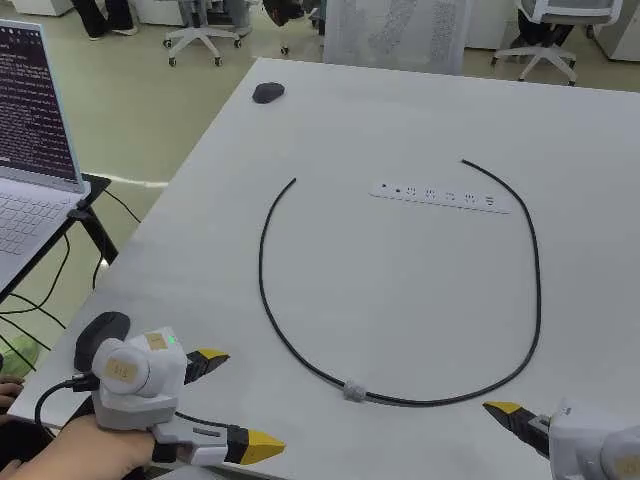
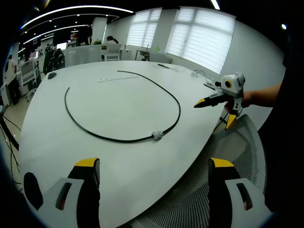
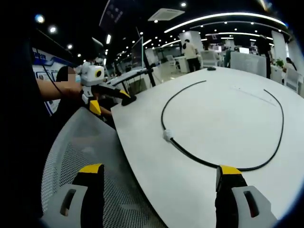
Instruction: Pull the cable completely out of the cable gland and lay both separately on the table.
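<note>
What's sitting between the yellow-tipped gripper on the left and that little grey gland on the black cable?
Nothing: just bare white tabletop between the left gripper and the grey gland, as the head view shows.

An open-plan office, shown by the white worktop [image 1: 420,300] with a mouse [image 1: 268,93], a laptop [image 1: 30,170] beside it, wheeled swivel chairs [image 1: 200,42], window blinds [image 2: 199,42] and long ceiling strip lights [image 3: 228,16].
</note>
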`<state>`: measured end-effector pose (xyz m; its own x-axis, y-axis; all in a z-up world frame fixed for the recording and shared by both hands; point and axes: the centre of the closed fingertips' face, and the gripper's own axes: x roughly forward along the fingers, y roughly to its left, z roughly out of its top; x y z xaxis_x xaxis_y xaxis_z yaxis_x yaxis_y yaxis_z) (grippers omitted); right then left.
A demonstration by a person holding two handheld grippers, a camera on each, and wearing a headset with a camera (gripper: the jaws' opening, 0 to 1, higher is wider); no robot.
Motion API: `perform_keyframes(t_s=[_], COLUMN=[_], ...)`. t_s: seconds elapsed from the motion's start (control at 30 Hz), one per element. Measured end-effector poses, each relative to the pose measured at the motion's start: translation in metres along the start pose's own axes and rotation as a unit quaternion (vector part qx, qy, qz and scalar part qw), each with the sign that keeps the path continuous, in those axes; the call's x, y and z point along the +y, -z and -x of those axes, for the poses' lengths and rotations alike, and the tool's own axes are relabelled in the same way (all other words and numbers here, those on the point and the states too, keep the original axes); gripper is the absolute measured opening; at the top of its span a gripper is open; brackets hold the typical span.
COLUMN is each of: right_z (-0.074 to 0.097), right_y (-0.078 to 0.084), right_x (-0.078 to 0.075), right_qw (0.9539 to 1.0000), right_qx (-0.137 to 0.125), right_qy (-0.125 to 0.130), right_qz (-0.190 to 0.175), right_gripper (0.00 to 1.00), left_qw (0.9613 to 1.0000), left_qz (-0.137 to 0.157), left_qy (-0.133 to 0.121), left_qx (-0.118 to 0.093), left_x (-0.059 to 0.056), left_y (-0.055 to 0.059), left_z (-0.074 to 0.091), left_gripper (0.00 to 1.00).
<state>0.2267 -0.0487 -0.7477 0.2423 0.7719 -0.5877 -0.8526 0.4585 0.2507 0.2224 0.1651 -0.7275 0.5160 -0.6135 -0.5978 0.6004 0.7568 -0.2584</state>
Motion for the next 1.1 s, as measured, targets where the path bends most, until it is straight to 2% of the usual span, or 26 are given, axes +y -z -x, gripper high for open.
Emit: perform_keyframes(t_s=[0.17,0.5,0.7,0.83,0.93,1.1], right_z=[0.0,0.0,-0.001,-0.004,-0.008,-0.017], right_y=[-0.002,0.004,-0.004,-0.009,-0.009,-0.02], right_x=[0.0,0.0,-0.001,-0.002,-0.004,-0.005], right_qw=[1.0,0.9998,0.9996,0.9994,0.9982,0.9971], right_qx=[0.002,0.017,0.02,0.023,0.037,0.044], right_qy=[0.004,0.004,0.006,0.005,0.006,0.004], right_qz=[0.005,0.007,0.021,0.027,0.046,0.062], right_gripper=[0.99,0.99,0.99,0.99,0.98,0.97], left_qw=[1.0,1.0,1.0,1.0,1.0,1.0], left_qz=[0.002,0.002,0.004,-0.003,-0.001,-0.004], left_qy=[0.004,0.005,0.002,-0.001,0.002,0.003], left_qx=[0.001,0.005,-0.006,0.0,0.001,0.002], left_x=[-0.001,-0.003,0.0,0.001,0.001,0.001], left_y=[0.002,0.011,0.008,0.011,0.011,0.009], left_z=[0.0,-0.003,-0.001,-0.004,-0.006,-0.007], left_gripper=[0.98,0.97,0.97,0.96,0.96,0.96])
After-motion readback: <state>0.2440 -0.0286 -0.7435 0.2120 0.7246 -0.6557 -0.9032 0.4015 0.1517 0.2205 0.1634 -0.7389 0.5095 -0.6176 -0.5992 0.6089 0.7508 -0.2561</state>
